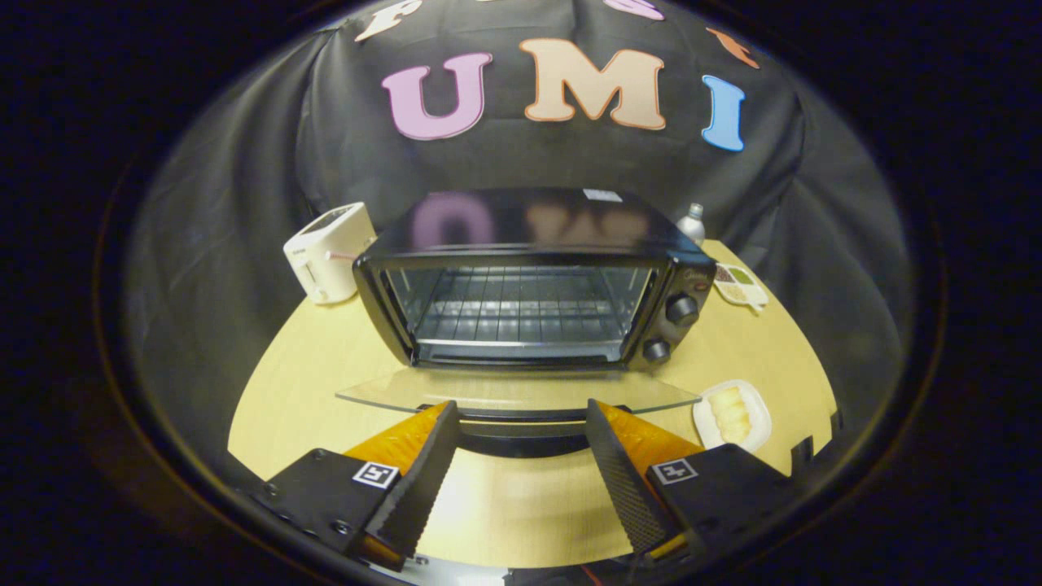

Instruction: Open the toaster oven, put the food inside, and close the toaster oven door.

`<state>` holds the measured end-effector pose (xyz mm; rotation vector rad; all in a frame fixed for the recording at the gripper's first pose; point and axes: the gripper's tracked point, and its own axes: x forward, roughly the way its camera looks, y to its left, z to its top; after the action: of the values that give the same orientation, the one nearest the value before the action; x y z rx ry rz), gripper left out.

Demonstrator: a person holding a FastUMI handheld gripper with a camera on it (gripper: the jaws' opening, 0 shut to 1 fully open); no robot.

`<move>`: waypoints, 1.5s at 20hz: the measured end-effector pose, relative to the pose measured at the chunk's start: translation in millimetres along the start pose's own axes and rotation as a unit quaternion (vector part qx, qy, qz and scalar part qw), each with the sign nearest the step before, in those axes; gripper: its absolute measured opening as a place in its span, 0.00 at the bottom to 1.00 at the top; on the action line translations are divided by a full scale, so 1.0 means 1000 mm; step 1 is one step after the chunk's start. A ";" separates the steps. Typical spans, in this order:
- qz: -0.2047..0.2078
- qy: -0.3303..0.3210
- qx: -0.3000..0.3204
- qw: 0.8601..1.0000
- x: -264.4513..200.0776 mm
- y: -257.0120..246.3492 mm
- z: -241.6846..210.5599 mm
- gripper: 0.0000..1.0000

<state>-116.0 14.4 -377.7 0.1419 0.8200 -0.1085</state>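
Gripper (pixel 521 415) level, fingers spread, tips at lowered toaster oven door (pixel 513 392).

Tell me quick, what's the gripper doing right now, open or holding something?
Gripper: open, holding nothing; its jaws stand apart at the handle of the lowered toaster oven door.

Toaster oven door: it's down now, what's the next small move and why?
Probably back the tool off and swing it toward the small white plate of pale food. The black toaster oven's glass door lies fully open, the wire rack inside is bare, and the open fingers straddle the door's handle, holding nothing.
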 end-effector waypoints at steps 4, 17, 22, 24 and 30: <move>0.000 0.054 -0.014 0.998 0.005 0.001 -0.042 0.96; 0.006 0.136 -0.026 0.990 0.033 0.009 -0.112 0.92; 0.014 0.124 -0.019 0.992 0.028 0.009 -0.103 0.92; 0.020 0.106 -0.004 0.994 0.023 0.009 -0.087 0.92; -0.010 0.043 0.030 0.999 0.010 -0.023 -0.017 0.92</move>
<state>-125.1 -6.2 -398.7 0.1965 0.9049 -0.1480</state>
